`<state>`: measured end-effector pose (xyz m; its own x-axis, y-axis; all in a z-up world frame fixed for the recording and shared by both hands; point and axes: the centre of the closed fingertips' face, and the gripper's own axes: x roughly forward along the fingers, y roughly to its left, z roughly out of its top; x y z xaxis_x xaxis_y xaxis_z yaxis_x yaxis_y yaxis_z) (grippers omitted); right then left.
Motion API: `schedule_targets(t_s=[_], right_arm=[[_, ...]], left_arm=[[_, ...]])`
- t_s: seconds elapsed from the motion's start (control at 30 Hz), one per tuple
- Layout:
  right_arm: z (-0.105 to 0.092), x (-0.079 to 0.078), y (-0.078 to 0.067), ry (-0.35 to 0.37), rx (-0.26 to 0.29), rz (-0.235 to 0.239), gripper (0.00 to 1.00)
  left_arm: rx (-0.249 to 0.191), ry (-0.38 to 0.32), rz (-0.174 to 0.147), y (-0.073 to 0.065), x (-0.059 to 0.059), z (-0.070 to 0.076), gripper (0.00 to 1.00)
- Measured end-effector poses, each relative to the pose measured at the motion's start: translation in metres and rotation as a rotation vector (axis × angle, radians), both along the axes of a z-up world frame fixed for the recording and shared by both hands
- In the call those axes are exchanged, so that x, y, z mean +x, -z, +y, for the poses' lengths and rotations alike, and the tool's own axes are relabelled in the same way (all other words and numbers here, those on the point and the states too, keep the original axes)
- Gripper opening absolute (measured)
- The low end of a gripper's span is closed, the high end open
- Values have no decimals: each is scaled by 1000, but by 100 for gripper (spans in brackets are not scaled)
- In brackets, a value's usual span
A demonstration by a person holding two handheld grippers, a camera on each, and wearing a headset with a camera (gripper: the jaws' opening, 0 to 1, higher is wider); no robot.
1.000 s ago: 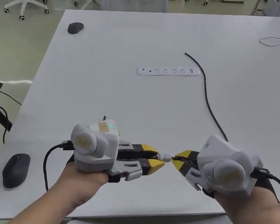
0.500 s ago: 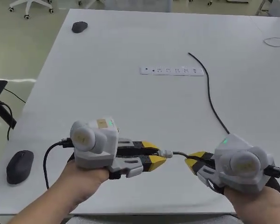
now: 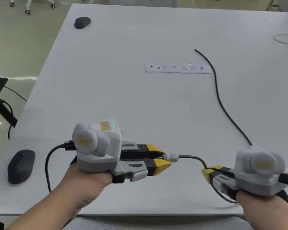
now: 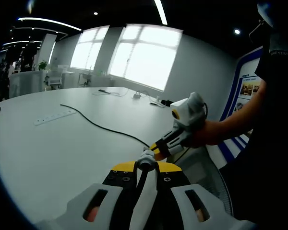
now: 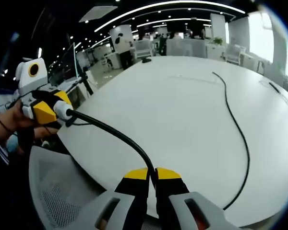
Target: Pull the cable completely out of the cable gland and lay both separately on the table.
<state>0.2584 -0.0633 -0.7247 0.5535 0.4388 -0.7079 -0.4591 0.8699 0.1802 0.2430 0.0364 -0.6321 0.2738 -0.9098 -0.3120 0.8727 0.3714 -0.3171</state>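
Black cable (image 3: 192, 157) joins left hand-held gripper (image 3: 166, 161) (clamping the gland (image 3: 172, 157)) to right hand-held gripper (image 3: 207, 171), pinching it.

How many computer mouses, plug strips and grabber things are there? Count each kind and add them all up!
Computer mice: 2, one at the far corner of the table, one near its left edge.
Power strips: 1.
Grippers: 2, the left gripper shut on the cable gland, the right gripper shut on the cable.
Total: 5.
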Motion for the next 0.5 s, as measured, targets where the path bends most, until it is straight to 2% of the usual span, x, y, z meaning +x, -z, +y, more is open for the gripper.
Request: schedule_targets(t_s=[0.27,0.43,0.5], right_arm=[[1,-1,-3,-21,-4,-18,0],[-1,-1,-6,-64,-46,-46,1],[-3,-1,-11,-57,-45,-50,1]], left_arm=[[3,-12,7,2,4,5,15],[11,-17,5,4,5,8,15],[23,-12,-1,5,5,9,15]])
